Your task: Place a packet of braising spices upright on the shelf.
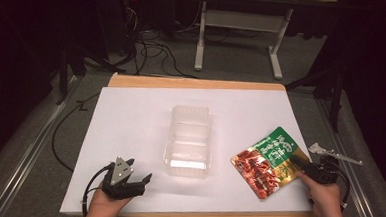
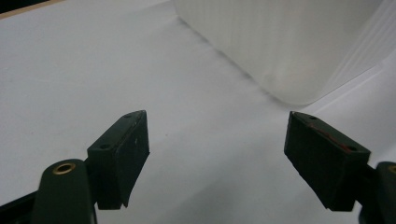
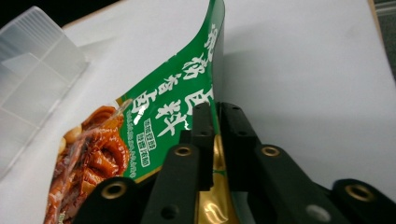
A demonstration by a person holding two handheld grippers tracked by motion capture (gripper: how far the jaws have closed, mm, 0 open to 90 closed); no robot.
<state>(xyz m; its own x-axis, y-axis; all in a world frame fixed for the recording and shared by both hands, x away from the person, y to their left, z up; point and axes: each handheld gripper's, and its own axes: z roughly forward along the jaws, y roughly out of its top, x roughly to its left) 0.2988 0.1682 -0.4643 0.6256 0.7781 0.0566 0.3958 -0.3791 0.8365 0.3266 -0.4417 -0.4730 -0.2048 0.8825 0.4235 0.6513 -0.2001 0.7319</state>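
A white-topped table (image 1: 130,115) carries a clear plastic box (image 1: 189,141) and a food pouch (image 1: 266,162)

The left gripper (image 1: 138,172) rests low at the near left, its jaws spread wide with nothing between them, while the right gripper (image 1: 294,159) is clamped tight, the right hand (image 1: 324,195) behind it

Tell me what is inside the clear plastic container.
The clear plastic container looks empty: only the white sheet shows through it. The food pouch lies apart on the sheet, pinched at its edge by the right hand-held gripper.
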